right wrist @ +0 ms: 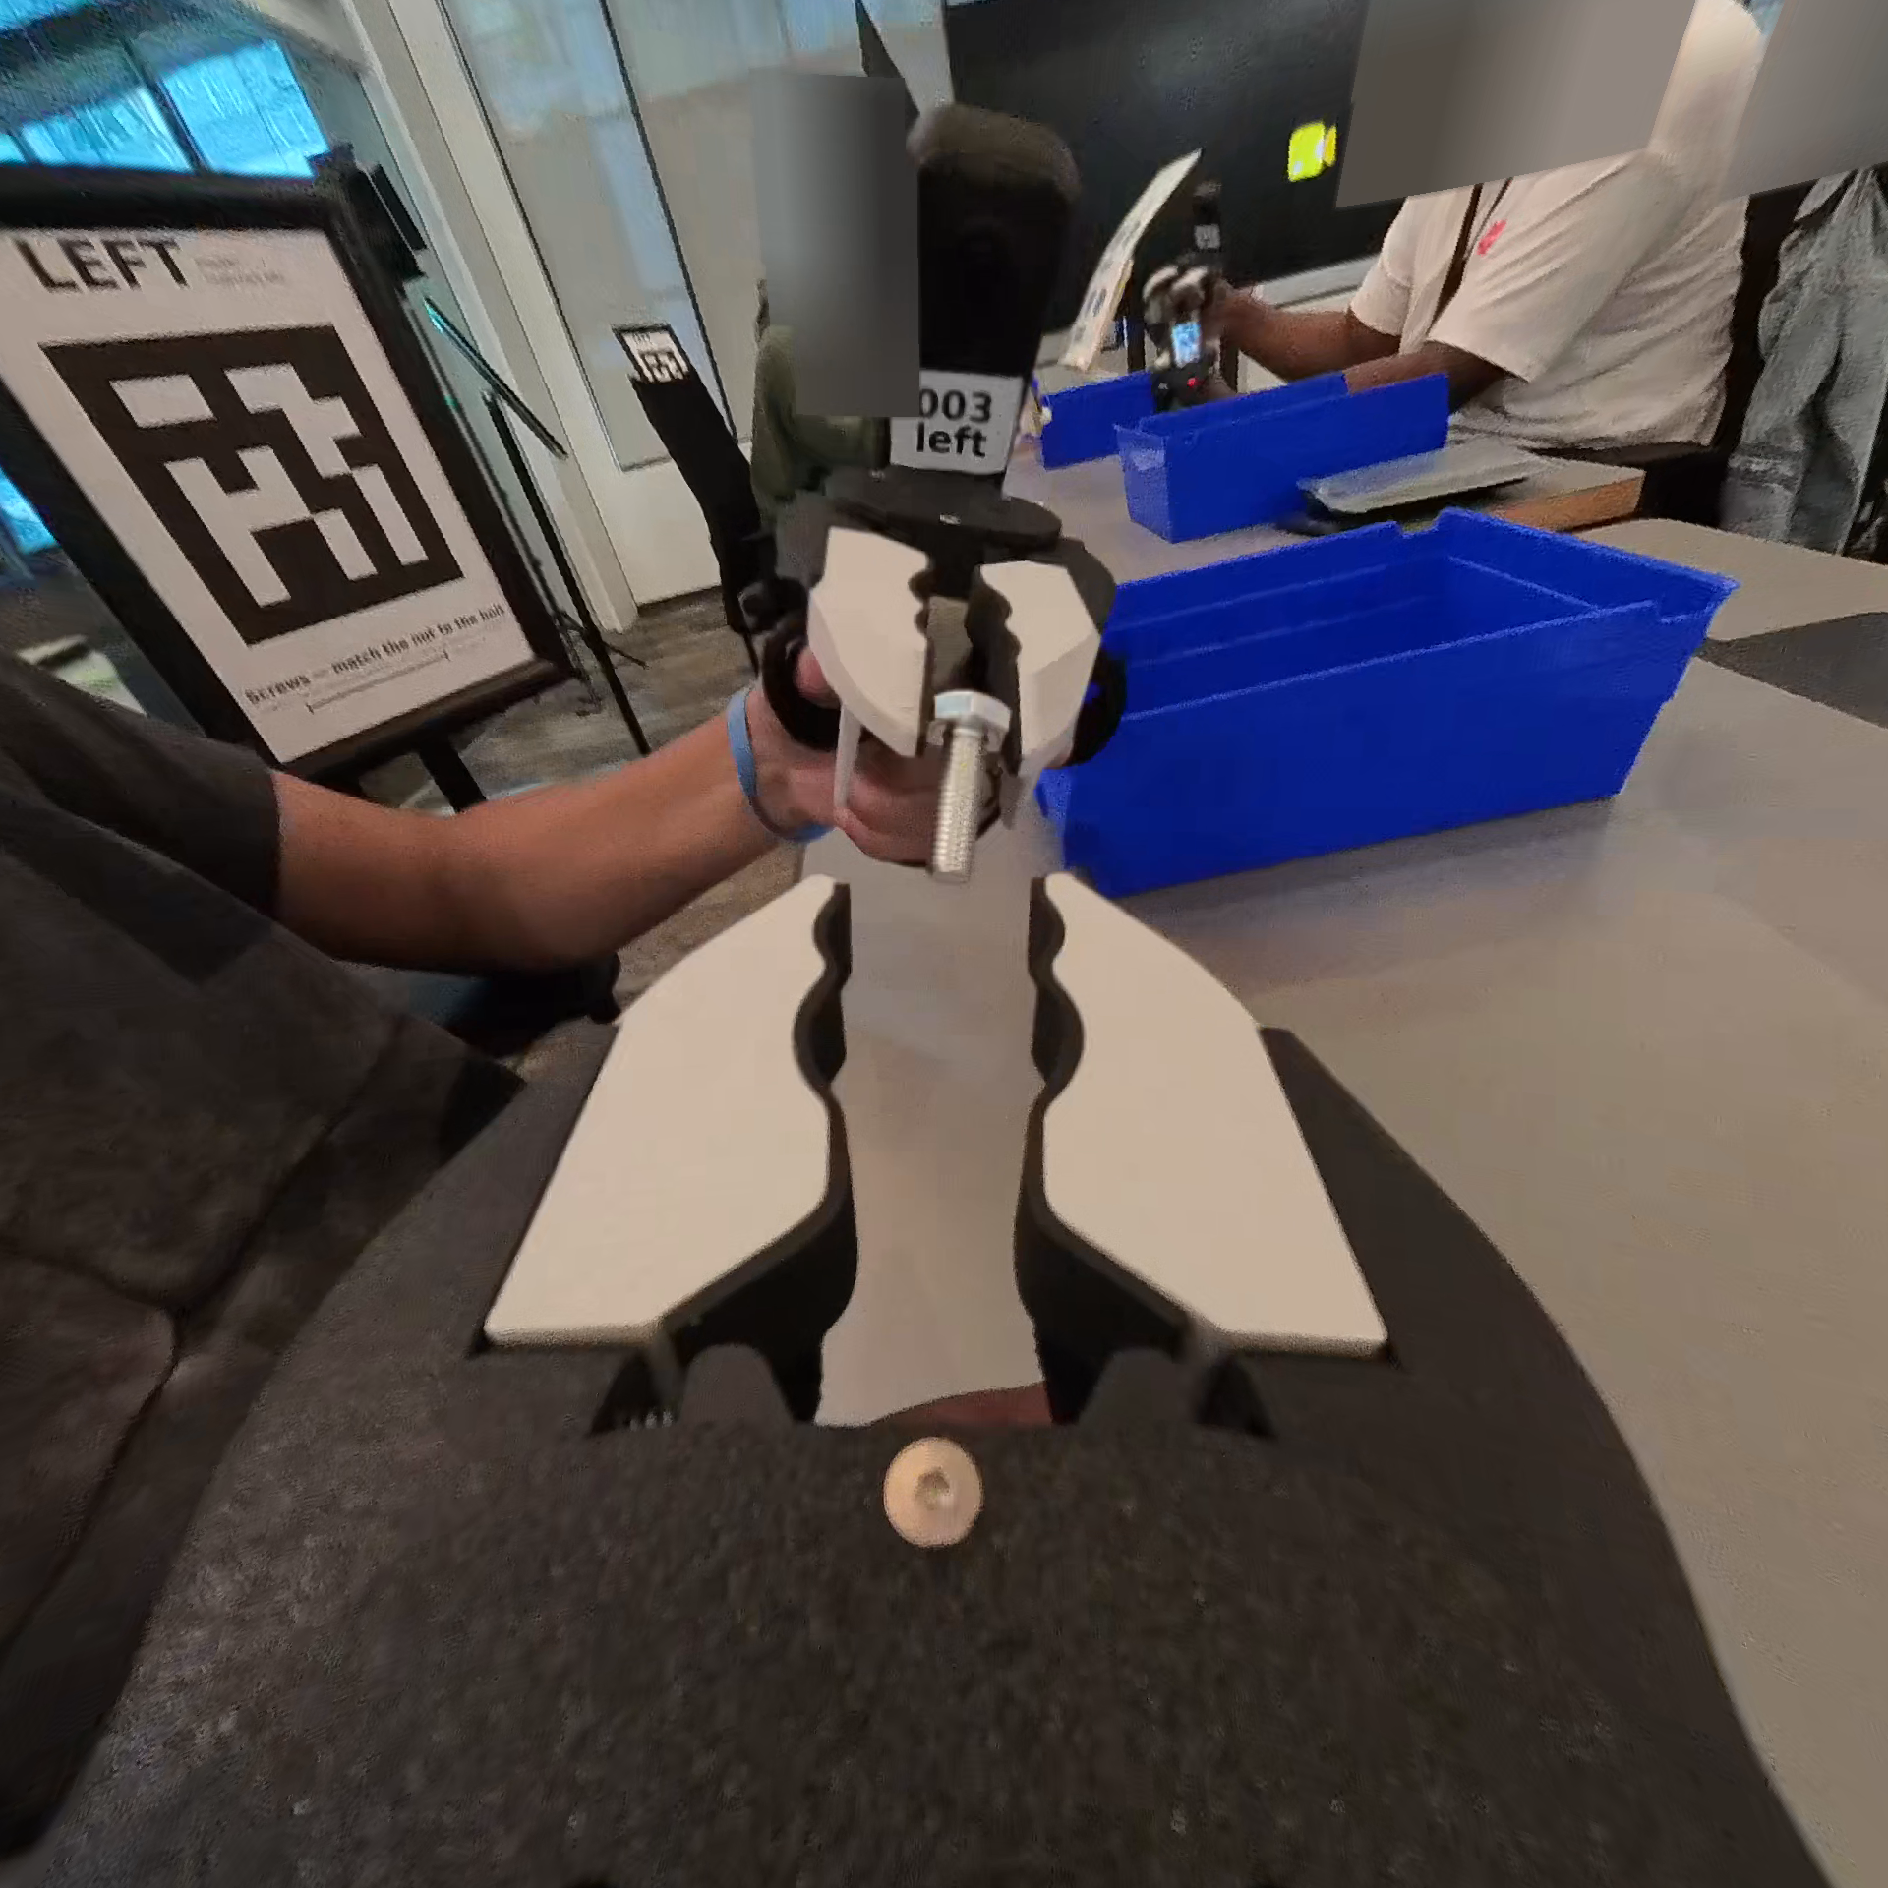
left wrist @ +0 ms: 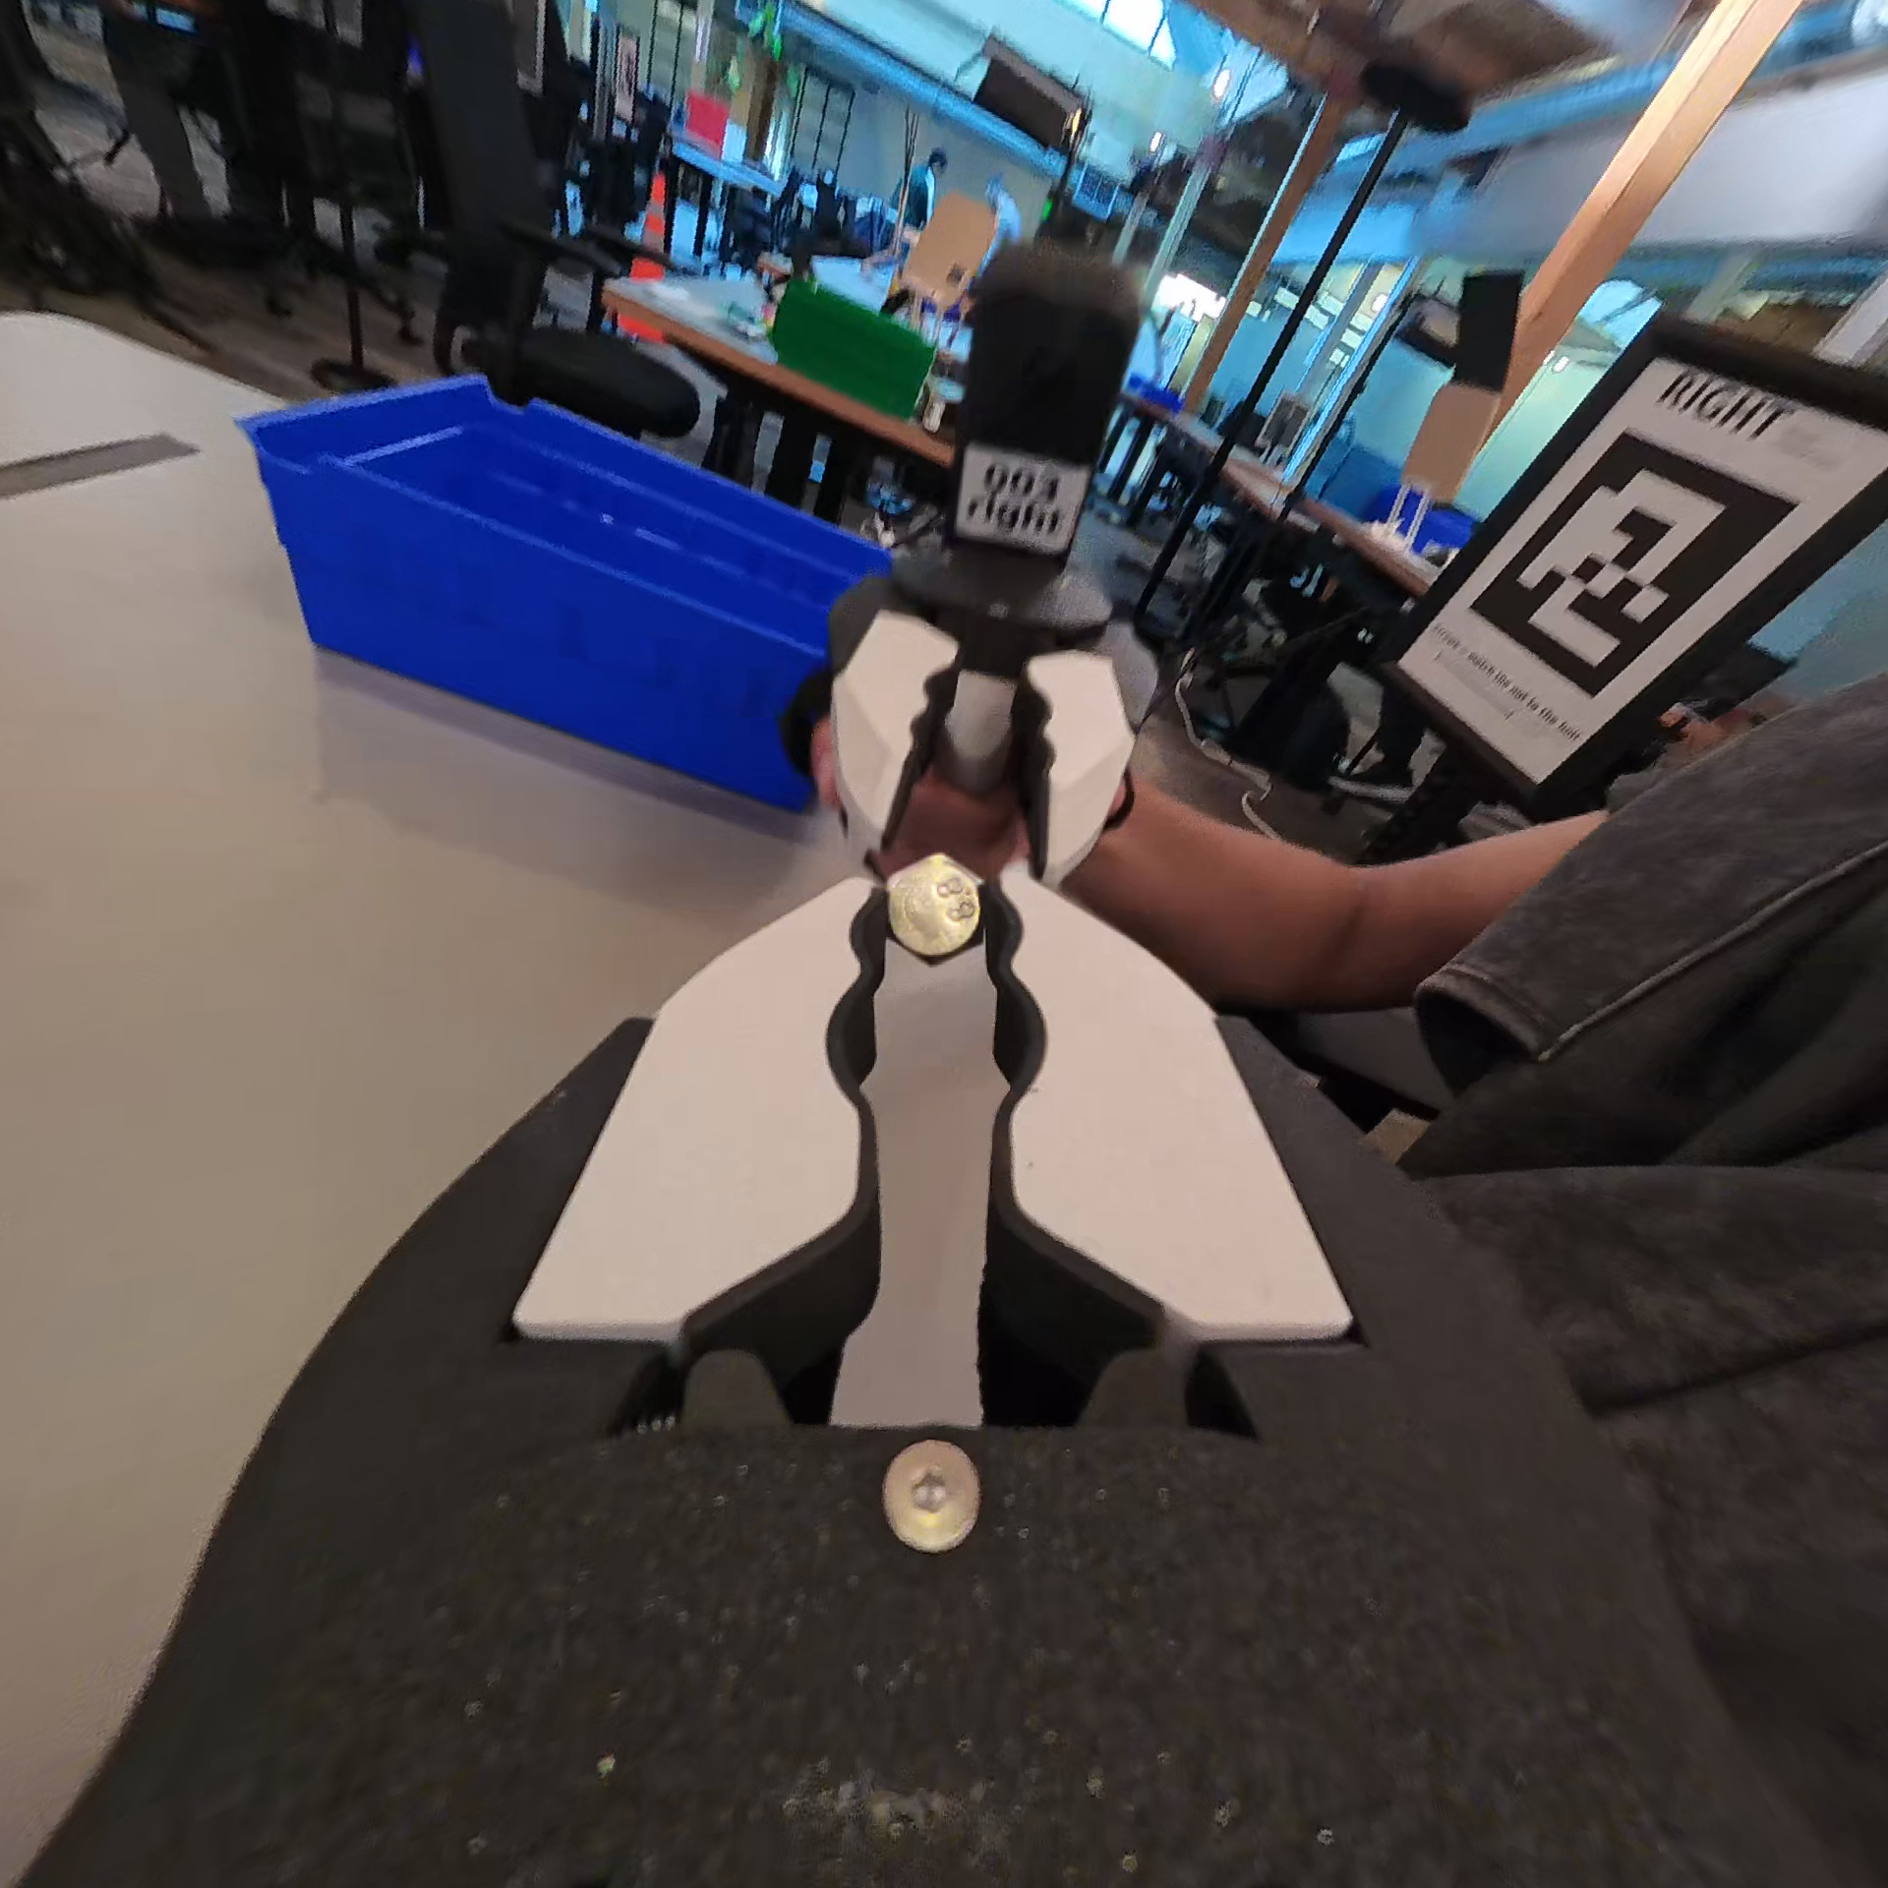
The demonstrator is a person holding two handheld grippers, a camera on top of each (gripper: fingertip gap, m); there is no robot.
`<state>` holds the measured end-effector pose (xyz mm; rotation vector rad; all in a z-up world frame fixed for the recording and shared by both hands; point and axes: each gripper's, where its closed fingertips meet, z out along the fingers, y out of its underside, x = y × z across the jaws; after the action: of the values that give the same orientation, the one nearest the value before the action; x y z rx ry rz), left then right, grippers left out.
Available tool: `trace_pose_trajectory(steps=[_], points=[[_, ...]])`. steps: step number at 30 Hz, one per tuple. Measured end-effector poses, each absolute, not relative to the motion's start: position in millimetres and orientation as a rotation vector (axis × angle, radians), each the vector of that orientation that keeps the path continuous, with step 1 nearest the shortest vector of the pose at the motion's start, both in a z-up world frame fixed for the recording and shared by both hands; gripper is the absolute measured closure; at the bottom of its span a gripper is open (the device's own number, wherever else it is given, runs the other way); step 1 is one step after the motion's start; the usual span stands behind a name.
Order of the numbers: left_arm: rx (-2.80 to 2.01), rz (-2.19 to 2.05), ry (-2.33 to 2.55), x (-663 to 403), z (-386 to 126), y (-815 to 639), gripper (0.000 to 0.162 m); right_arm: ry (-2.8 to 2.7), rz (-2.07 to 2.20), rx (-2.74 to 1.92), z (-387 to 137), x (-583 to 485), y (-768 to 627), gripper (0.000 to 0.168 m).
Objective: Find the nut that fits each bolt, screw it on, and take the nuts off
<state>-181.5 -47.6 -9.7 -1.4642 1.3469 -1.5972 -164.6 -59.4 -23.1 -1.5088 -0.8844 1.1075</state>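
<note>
Your left gripper (left wrist: 932,899) is clamped on the bolt (left wrist: 934,907) by its head, threaded end pointing at your right gripper (right wrist: 940,889), whose fingers stand apart and empty just short of it, above the table (right wrist: 1532,1022).

The two tools face each other tip to tip above the near edge of the table (right wrist: 1532,1073). The left hand-held gripper (left wrist: 932,909) is clamped on a bolt (right wrist: 960,787) whose threaded end points at the right hand-held gripper (right wrist: 940,899) — its spread fingers leave an unblocked gap, just short of the bolt's tip. A blue bin (right wrist: 1379,715) stands on the table close beside the meeting point and blocks that side. Toward the table's far edge beyond the bin the grey top lies bare. The person's forearms close in the near side.
</note>
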Motion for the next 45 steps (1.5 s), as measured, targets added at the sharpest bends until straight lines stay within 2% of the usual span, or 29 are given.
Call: trace_pose_trajectory(steps=[11,13,17,18,20,21,23,27,29,31,33,38,41,45], points=[[-1.439,-1.626,1.320,-177.0,-13.4,-46.3,0.144,-0.756,1.289,-1.438,-27.9,-185.0,-53.0,0.141],[-1.424,-1.637,1.347,-175.8,-14.7,-51.4,0.144,-0.791,1.261,-1.446,-29.1,-185.0,-54.9,0.157],[-1.444,-1.578,1.337,-173.5,-15.8,-48.1,0.143,-0.798,1.170,-1.465,-28.2,-178.9,-48.6,0.159],[-1.456,-1.548,1.343,-174.7,-15.9,-46.6,0.139,-0.790,1.148,-1.475,-28.0,-175.7,-46.1,0.159],[-1.489,-1.515,1.328,-180.6,-10.0,-41.8,0.113,-0.753,1.109,-1.488,-22.8,-162.7,-40.7,0.159],[-1.509,-1.492,1.314,-185.1,-5.7,-37.7,0.104,-0.735,1.081,-1.488,-16.4,-152.9,-38.5,0.159],[-1.539,-1.407,1.272,-196.3,4.2,-25.9,0.101,-0.671,0.985,-1.476,8.7,-122.7,-33.7,0.159],[-1.664,-1.237,1.139,-221.4,18.0,1.6,0.101,-0.431,0.622,-1.498,78.4,-7.4,-31.5,0.159],[-1.723,-1.236,1.048,-231.6,24.0,11.5,0.103,-0.234,0.473,-1.580,88.2,68.7,-30.9,0.158],[-1.751,-1.285,0.984,-236.3,28.1,15.6,0.104,-0.031,0.299,-1.713,65.3,145.0,-19.3,0.158],[-1.760,-1.322,0.981,-235.3,26.3,15.6,0.106,0.119,0.198,-1.928,13.7,201.3,-0.2,0.158],[-1.847,-1.212,1.062,-222.3,-5.9,18.6,0.108,0.189,-0.008,-2.374,-112.1,242.2,43.8,0.158],[-1.872,-1.160,1.105,-214.8,-18.4,14.9,0.109,0.203,-0.165,-2.490,-149.2,259.0,61.2,0.157],[-1.885,-1.138,1.143,-211.1,-25.6,8.1,0.109,0.263,-0.252,-2.541,-172.6,284.2,74.2,0.158]])
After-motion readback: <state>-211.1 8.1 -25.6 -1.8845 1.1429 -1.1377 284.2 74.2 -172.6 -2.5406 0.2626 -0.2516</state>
